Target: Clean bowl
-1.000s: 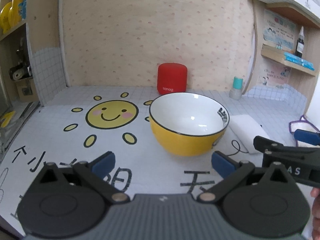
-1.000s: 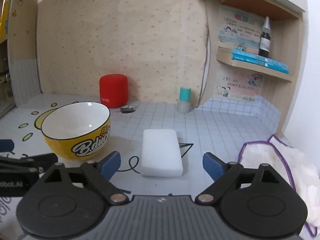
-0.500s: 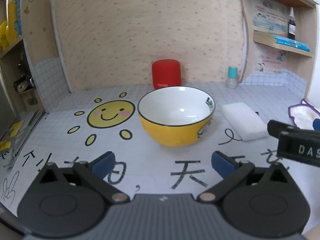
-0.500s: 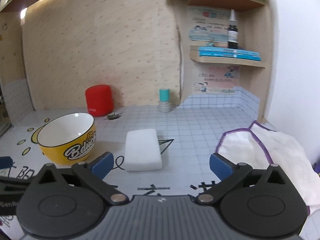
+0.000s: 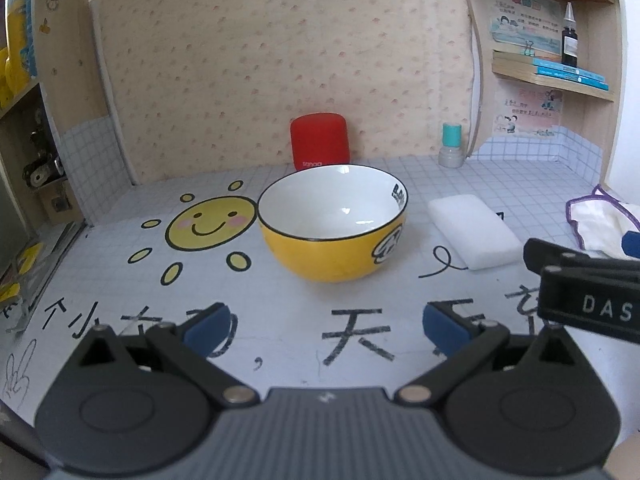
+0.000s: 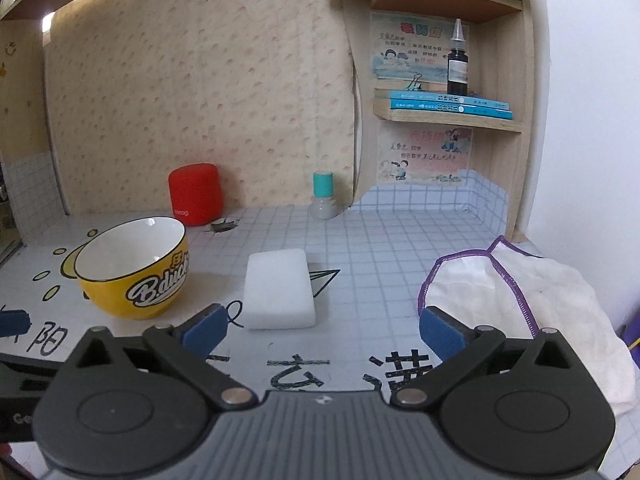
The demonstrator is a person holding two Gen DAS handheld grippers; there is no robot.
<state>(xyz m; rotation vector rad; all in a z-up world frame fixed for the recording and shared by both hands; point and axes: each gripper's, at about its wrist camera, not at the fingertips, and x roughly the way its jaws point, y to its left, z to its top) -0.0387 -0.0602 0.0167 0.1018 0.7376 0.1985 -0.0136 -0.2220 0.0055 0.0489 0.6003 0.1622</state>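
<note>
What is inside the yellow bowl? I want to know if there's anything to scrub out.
The yellow bowl shows a bare white inside with only light glints, no food or water visible. Its near wall hides the lowest front part of the inside in both views. Both grippers are open and away from it.

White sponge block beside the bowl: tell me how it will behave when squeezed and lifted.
The white sponge block looks like soft foam, so it probably compresses and weighs little. Its flat, matte faces suggest it won't roll or slip easily. Lying flat on the table, it seems unlikely to tip.
</note>
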